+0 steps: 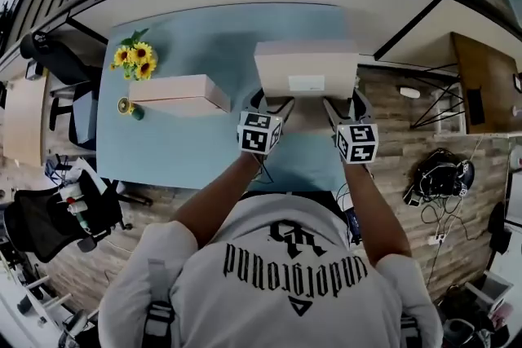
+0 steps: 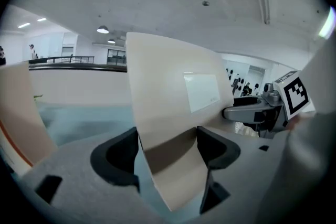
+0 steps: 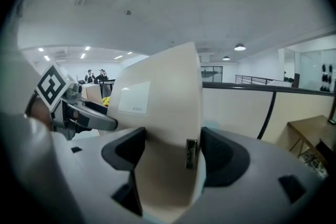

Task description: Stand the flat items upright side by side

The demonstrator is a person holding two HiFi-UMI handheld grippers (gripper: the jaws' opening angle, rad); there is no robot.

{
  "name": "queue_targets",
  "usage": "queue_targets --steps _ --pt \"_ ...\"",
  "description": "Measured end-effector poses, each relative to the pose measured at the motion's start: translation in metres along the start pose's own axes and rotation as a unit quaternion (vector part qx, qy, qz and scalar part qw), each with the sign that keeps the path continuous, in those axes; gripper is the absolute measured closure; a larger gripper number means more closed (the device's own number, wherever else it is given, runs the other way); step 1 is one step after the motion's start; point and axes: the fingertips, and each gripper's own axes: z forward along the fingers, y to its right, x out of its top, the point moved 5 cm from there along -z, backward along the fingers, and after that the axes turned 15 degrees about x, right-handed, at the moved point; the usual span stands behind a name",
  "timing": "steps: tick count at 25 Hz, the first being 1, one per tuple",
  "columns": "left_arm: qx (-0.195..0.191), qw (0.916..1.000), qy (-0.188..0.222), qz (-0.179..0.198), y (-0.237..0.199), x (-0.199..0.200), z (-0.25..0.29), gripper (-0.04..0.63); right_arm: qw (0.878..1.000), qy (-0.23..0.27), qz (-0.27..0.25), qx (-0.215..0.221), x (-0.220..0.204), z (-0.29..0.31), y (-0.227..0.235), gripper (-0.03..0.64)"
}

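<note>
I have the tan box (image 1: 306, 65) pinched from its near side by both tools: the left gripper (image 1: 274, 103) is clenched across the box's thickness near its left corner, and the right gripper (image 1: 342, 102) is clenched the same way near its right corner. In each gripper view the pads bear on the two broad faces. The box hangs just ahead of me over the middle of the blue desk (image 1: 204, 151). Its long axis runs left to right, and the face with the white label (image 1: 307, 83) is turned toward me and tipped up. From the head view I cannot tell whether its far edge rests on the desk or is clear of it. What matters for the next move is the second box (image 1: 175, 94), which sits on the desk to the left of the held one, near the sunflowers (image 1: 134, 59). It appears to stand on a long edge, with its length also running left to right. The two boxes are apart and roughly parallel, and the left gripper is the nearer of the two to the second box. I judge the held box has to travel left and be set down on its long edge, with its broad face alongside the other box's. The left corner needs watching so it does not knock that box over.
</note>
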Motion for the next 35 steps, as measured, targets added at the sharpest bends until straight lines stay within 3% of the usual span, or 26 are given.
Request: queue_targets --steps 8,21,30,35 --pt "-0.013 0.9977 0.051 0.043 0.017 0.022 -0.043 0.242 0.997 0.06 -0.013 -0.048 0.012 -0.05 -0.03 0.293" --pt "0.029 0.9953 0.079 0.048 0.037 -0.002 -0.135 0.242 0.994 0.096 -0.046 -0.021 0.003 -0.111 -0.089 0.293" --pt "0.07 0.9915 0.1 0.047 0.004 -0.02 -0.201 0.239 0.99 0.117 -0.077 0.009 0.007 -0.115 -0.156 0.295" --pt "0.082 0.9892 0.113 0.046 -0.035 -0.031 -0.229 0.239 0.988 0.12 -0.092 0.019 0.012 -0.098 -0.2 0.295"
